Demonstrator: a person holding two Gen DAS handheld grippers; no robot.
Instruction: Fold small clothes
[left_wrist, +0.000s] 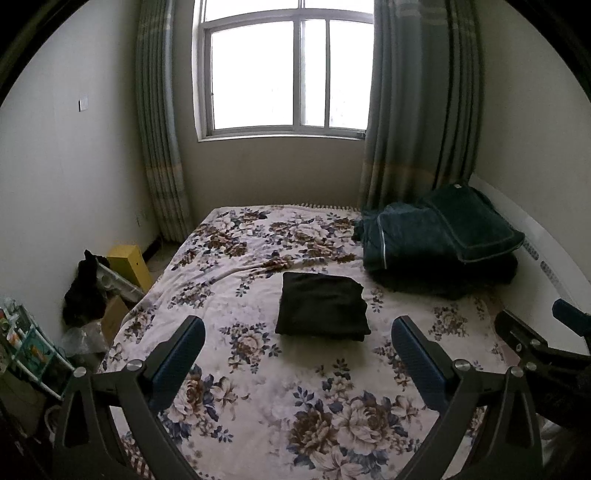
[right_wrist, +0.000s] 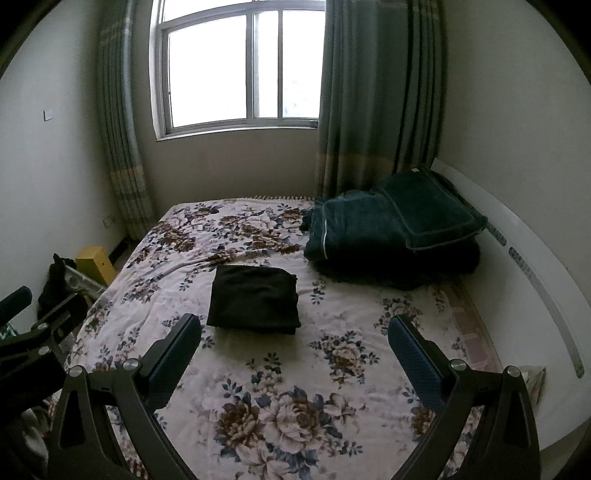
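Observation:
A black garment (left_wrist: 322, 305) lies folded into a neat rectangle on the floral bed cover (left_wrist: 258, 387); the right wrist view shows the same garment (right_wrist: 255, 299) left of centre. My left gripper (left_wrist: 298, 332) hovers above the bed, just short of the garment, open with nothing between its blue-padded fingers. My right gripper (right_wrist: 294, 330) is also open and empty, held near the garment's right side. In the left wrist view the right gripper (left_wrist: 546, 332) shows at the right edge. In the right wrist view the left gripper (right_wrist: 33, 321) shows at the left edge.
A dark green quilt and pillow (left_wrist: 443, 236) are stacked at the bed's far right corner, against a white headboard (right_wrist: 532, 266). Beside the bed on the left lie a yellow box (left_wrist: 129, 264), dark cloth (left_wrist: 85, 291) and cartons. Curtains frame a window (left_wrist: 288, 74) ahead.

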